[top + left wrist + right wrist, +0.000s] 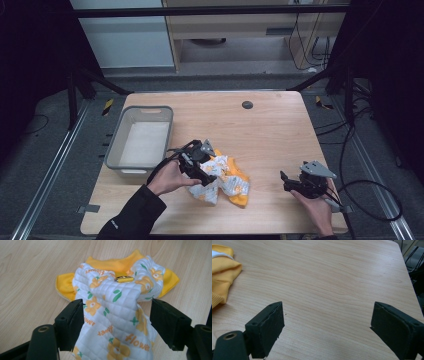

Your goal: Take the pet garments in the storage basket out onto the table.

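Clearly soft, light quilted garment point(117, 307) near the table's point(270, 135) front edge; left gripper point(117, 322), fingers spread, straddles its bunched fold; right gripper point(327, 325) spread, empty.

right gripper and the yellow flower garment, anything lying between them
Nothing: in the high view, bare wooden table runs from the right gripper to the quilted flower-print garment. The right gripper view shows the same bare wood.

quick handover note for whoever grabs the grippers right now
Left gripper: jaws open, set either side of the flowered baby top, not yet closed on it.
Right gripper: open, holding nothing, over bare table to the right of the top.
The top lies crumpled near the front middle; the grey bin sits at its left.
Done: nothing gripped yet. Left: probably close on the top and lift it.
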Demonstrator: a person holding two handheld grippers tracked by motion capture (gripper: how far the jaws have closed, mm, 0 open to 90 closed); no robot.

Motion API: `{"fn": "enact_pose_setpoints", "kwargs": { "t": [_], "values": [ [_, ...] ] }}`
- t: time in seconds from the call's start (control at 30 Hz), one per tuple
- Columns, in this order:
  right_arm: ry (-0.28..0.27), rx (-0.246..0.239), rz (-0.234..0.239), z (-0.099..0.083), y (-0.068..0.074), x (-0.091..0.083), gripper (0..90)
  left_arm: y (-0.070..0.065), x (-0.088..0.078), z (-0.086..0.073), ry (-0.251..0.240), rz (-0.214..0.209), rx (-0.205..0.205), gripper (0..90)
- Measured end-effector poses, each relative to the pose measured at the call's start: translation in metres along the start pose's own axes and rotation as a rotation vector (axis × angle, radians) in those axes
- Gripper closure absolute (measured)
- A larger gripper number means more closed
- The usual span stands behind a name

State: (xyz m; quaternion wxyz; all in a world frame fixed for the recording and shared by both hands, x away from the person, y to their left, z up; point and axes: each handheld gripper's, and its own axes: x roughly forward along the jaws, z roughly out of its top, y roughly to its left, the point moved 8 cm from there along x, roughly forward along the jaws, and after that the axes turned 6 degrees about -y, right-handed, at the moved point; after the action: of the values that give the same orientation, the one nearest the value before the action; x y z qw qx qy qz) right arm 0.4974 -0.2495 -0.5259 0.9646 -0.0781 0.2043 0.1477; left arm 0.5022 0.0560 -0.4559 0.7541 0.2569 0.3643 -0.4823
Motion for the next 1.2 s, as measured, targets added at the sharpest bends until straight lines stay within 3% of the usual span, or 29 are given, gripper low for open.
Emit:
{"fn": "enact_pose_setpoints", "kwargs": {
  "t": [0.23,0.4,0.53,0.7,1.0,1.2],
  "values": [
    [-0.001,0.006,0.001,0.000,0.000,0.000,11.2,0.001,-0.017,-0.002,-0.114,0.032,-0.046,26.0],
    [-0.004,0.002,-0.001,0.000,0.000,0.000,11.1,0.003,-0.027,-0.008,-0.212,0.059,-0.102,25.7],
    [-0.003,0.003,0.000,0.000,0.000,0.000,11.2,0.006,-0.036,-0.018,-0.297,0.099,-0.147,25.9],
    [-0.003,0.007,0.001,0.000,0.001,0.000,11.1,0.010,-0.044,-0.032,-0.369,0.143,-0.189,26.4],
    [0.003,0.016,0.002,-0.001,0.001,0.000,11.0,0.013,-0.054,-0.059,-0.455,0.213,-0.255,27.9],
    [0.002,0.012,0.001,-0.001,0.003,-0.001,10.9,0.020,-0.063,-0.076,-0.484,0.262,-0.301,30.2]
  ]
}}
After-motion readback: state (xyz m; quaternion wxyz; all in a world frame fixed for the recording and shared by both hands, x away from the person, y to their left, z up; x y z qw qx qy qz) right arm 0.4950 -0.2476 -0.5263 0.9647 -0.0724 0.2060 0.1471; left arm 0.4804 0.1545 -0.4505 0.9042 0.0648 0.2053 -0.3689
